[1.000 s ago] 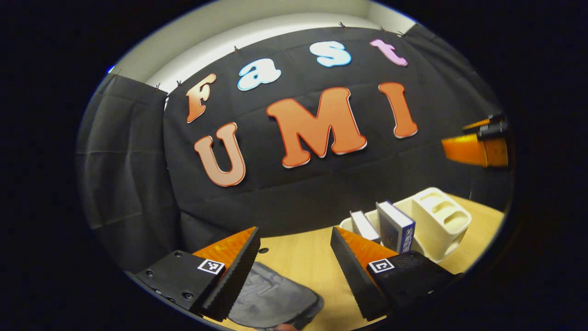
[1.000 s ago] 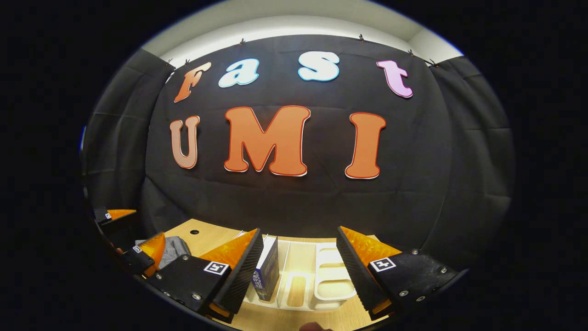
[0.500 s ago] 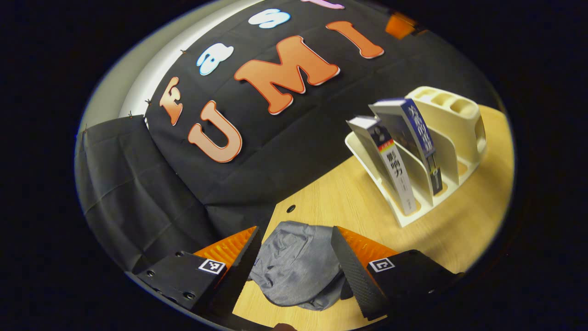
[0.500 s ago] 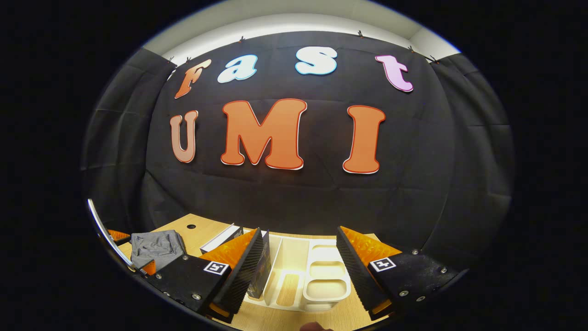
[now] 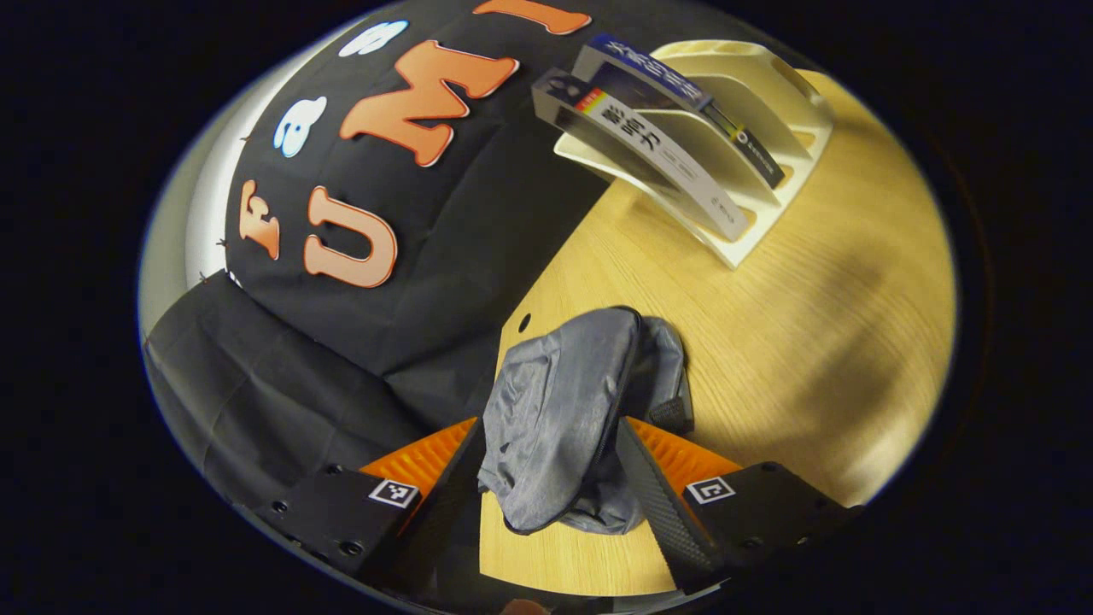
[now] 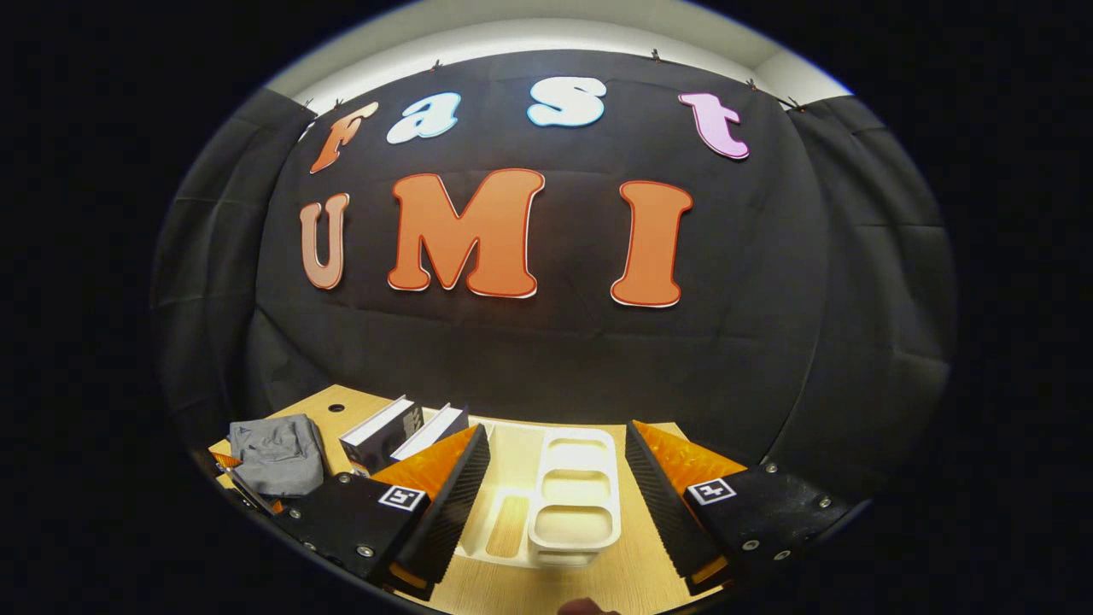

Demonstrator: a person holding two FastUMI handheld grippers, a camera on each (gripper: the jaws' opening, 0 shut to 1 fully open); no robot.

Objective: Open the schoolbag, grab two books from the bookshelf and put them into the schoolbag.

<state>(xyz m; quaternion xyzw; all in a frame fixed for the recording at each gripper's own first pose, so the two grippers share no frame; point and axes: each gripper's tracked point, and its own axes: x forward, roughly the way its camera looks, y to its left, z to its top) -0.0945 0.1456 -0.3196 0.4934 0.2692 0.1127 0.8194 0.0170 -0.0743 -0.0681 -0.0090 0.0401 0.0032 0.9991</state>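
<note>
A: Where's the schoolbag [image 5: 570, 410]?

B: Grey, slumped flat on the wooden worktop [image 5: 820, 282], close to the worktop's edge by the black cloth wall. Its zip line runs along the top and looks closed. The left gripper [image 5: 551, 470] hangs over it with its fingers [image 5: 651, 495] spread wide — the bag shows in the gap between them, and I can't tell whether either finger touches it.

A: And the books?

B: Two, leaning side by side in the cream bookshelf [image 5: 751, 111] toward the worktop's far edge — a white-spined book [image 5: 675, 158] nearest the bag, a blue-spined book [image 5: 675, 85] behind it. Well apart from the bag.

A: The other hand's tool?

B: The right gripper [image 6: 555, 487] is held above the bookshelf's compartment end [image 6: 574, 500], fingers wide apart, gripping nothing. The books [image 6: 401, 427] stand off to its left, the bag [image 6: 277, 453] beyond them.
</note>
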